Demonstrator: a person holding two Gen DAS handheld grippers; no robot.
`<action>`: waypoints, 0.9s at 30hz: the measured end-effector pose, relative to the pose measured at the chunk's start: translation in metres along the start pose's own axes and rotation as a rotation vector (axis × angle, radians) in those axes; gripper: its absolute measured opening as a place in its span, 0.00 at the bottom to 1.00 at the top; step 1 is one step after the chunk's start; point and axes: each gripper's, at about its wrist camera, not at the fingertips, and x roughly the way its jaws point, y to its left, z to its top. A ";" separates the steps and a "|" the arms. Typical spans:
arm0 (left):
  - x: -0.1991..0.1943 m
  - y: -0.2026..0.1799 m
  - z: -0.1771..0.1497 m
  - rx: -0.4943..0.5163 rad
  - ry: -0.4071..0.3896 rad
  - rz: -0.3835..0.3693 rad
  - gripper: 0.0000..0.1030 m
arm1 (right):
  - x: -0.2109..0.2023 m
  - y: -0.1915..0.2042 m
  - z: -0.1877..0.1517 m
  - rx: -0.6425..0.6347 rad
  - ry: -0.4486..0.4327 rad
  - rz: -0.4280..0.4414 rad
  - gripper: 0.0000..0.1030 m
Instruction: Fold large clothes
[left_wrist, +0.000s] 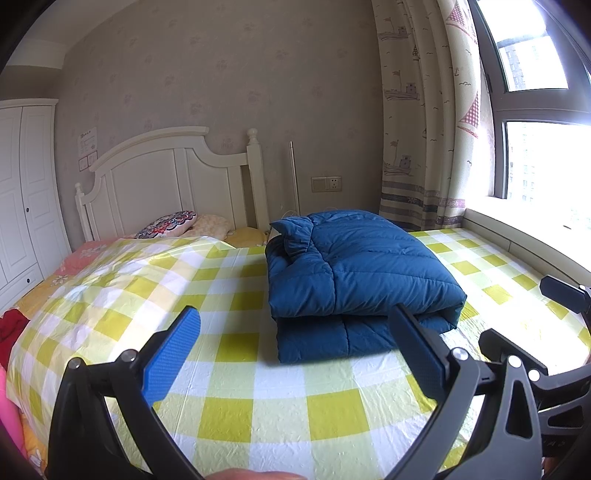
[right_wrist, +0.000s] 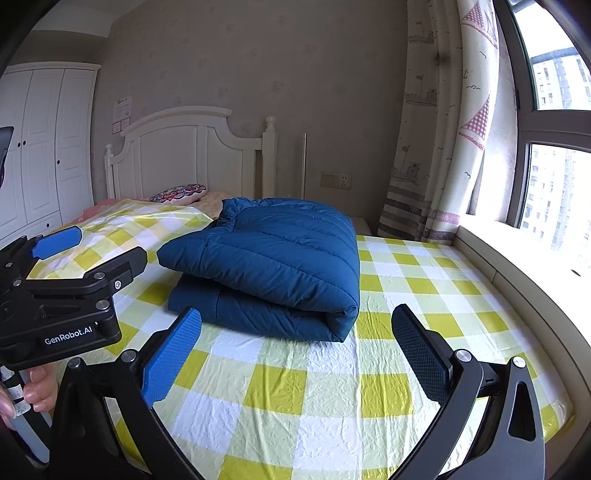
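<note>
With both tools spread wide and gripping nothing, the fold looks essentially finished. Left gripper (left_wrist: 293, 349) hangs above the checked sheet (left_wrist: 236, 413), pads apart, short of the jacket's near edge. Right gripper (right_wrist: 297, 350) same: fingers splayed, empty, above the sheet just in front of the bundle. Blue puffer jacket (right_wrist: 273, 258) lies on the bed as a thick doubled-over packet, top layer stacked on bottom layer, rounded fold facing the window (right_wrist: 554, 192) side, collar end toward the headboard (right_wrist: 192, 147). Nothing touches it. My read: last fold is made, hands backed off. Next move, if any, is a light press or squaring of the puffy top layer, which may spring open; otherwise done. Pillow (left_wrist: 168, 223) sits well apart.
</note>
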 end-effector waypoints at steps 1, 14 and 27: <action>0.000 0.000 0.000 0.000 0.000 0.001 0.98 | 0.000 0.000 0.000 0.000 -0.001 0.000 0.96; -0.001 -0.002 -0.003 -0.001 0.003 0.000 0.98 | 0.000 0.001 0.000 0.004 -0.001 0.002 0.96; -0.001 -0.001 -0.002 -0.001 0.003 0.000 0.98 | -0.001 0.001 -0.001 0.003 -0.001 0.006 0.96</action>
